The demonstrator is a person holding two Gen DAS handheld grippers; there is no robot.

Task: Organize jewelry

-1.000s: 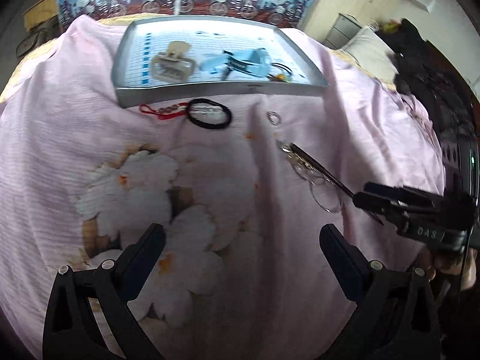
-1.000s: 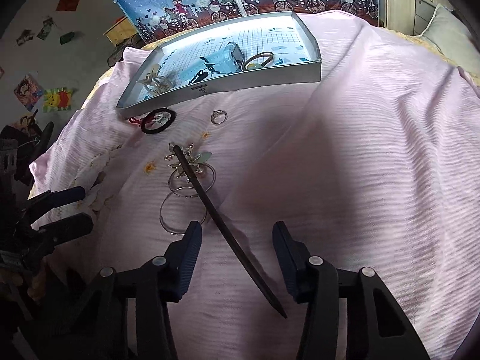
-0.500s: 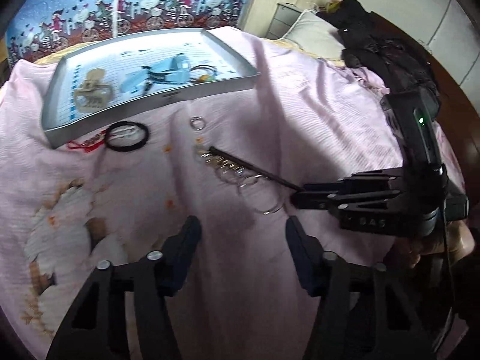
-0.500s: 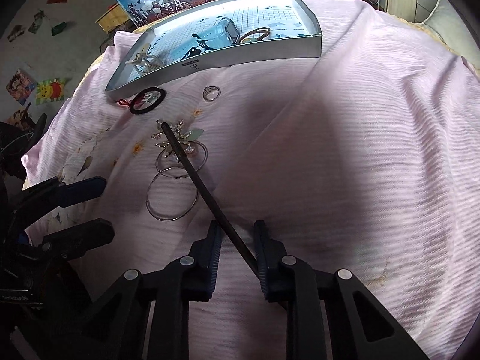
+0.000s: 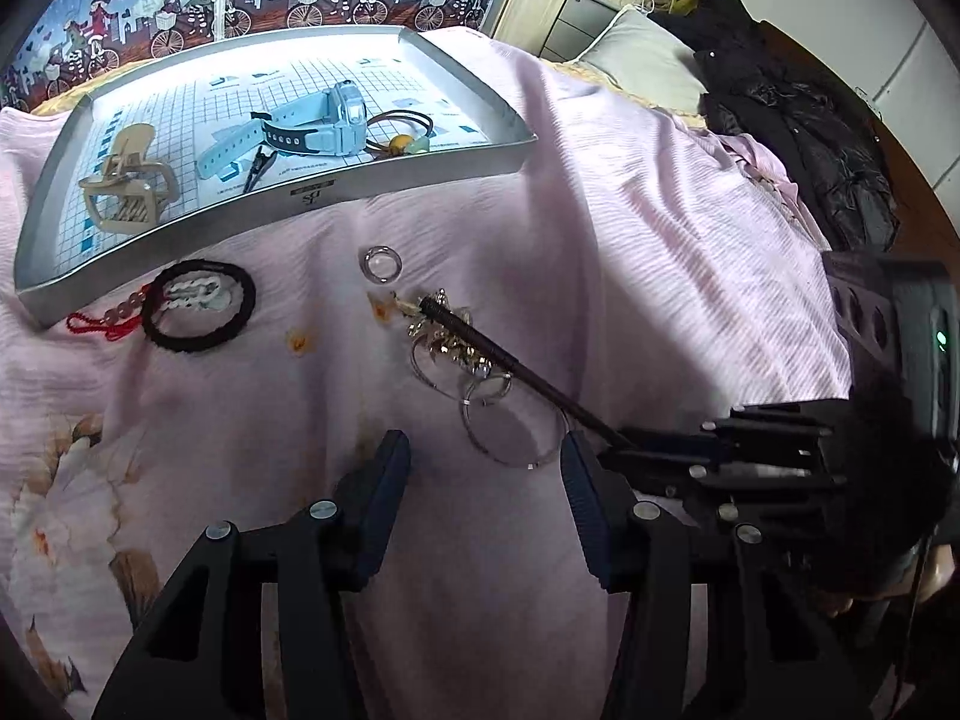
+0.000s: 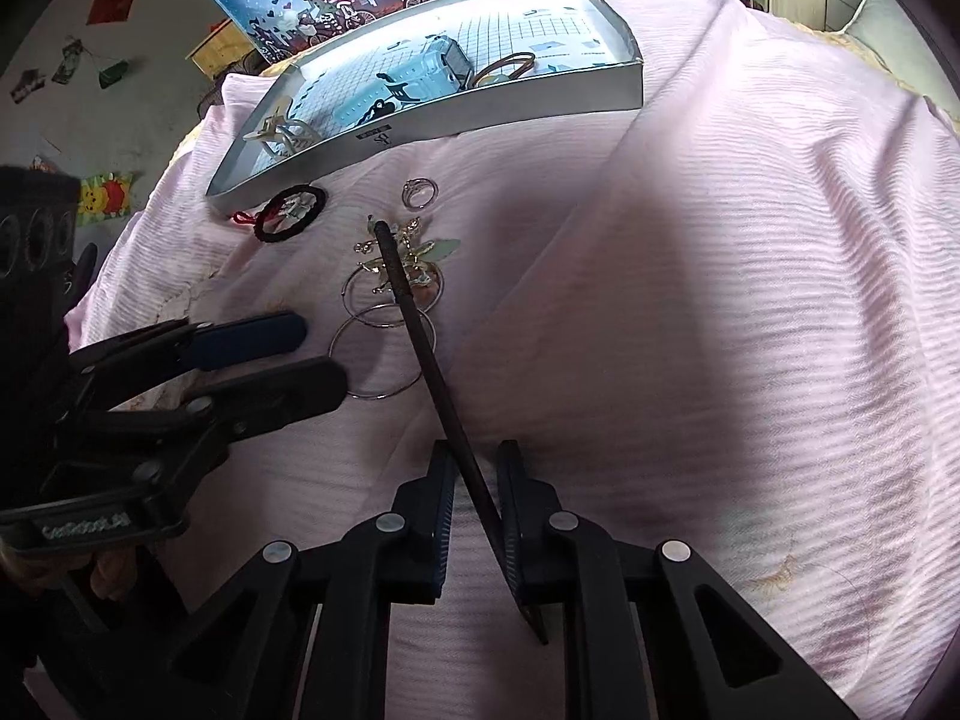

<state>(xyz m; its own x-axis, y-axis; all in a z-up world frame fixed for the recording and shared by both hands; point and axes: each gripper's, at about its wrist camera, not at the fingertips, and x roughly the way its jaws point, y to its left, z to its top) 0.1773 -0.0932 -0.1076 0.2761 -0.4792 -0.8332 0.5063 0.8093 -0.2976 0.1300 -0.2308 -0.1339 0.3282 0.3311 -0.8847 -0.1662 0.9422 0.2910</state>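
Now the right gripper (image 6: 474, 480) has clamped the dark hair stick (image 6: 420, 330), which 1 second ago lay between spread fingers. Its far tip rests on the gold ornament (image 5: 447, 339) beside 2 hoop earrings (image 5: 510, 432). Nearby, the left gripper (image 5: 483, 468) hovers open over pink bedding (image 6: 720, 300), nearer than the tray (image 5: 420, 165).

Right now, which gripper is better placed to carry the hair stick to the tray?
Right. The right gripper is already shut on the hair stick, whose ornamented end lies across the hoop earrings. The left gripper is open and holds nothing. The tray lies straight ahead.
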